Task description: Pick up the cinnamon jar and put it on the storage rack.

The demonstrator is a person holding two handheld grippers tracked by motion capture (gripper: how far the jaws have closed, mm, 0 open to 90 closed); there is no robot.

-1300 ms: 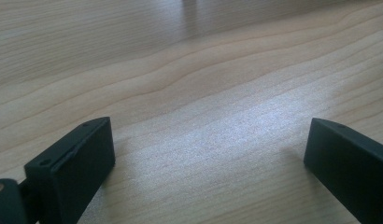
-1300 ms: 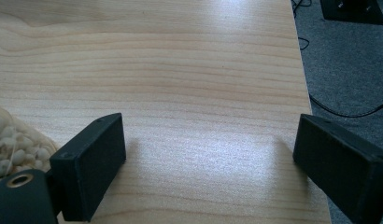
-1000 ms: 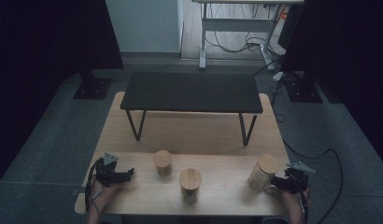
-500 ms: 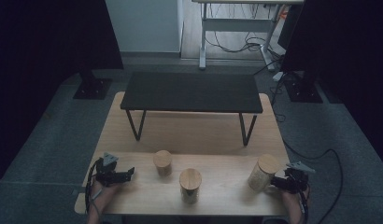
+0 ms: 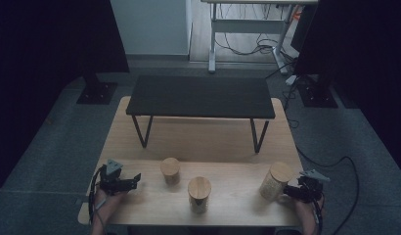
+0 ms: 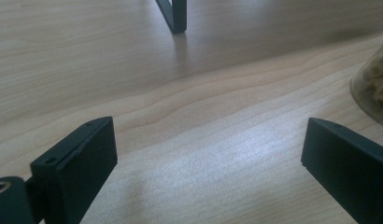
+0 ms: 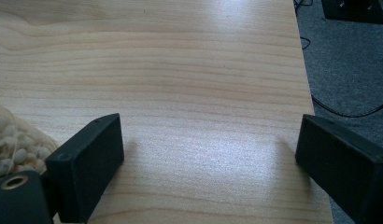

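**A:** Where do the jars stand, taking the middle jar (image 5: pixel 199 193) as the mark?

**B:** It sits on the wooden counter (image 5: pixel 237 142) near the front edge, with a wooden lid on it. The shorter jar (image 5: pixel 170 170) stands just to its left and a little farther back, apart from it. The right-hand jar (image 5: pixel 275 180) is well off to its right, close to the counter's right edge, and leans a bit in the high view.

**A:** And the tongs?

**B:** The right tongs (image 5: pixel 290 191) lie just to the right of that right-hand jar, low over the counter. Their jaws have just been opening and now stand wide, with bare wood between them. In the right gripper view the jar, filled with pale grains (image 7: pixel 12 140), sits outside the near jaw at the picture's left edge, not between the jaws. So they are released.

**A:** The left tongs?

**B:** The left tongs (image 5: pixel 135 180) are well to the left of the middle jar, pointing towards the shorter jar but apart from it. The left gripper view has both jaws spread wide over empty wood, with a jar's glass side (image 6: pixel 374 88) at the right edge. Released as well.

**A:** Anything behind?

**B:** A black bench (image 5: pixel 201 96) stands on the counter, beyond the middle jar.
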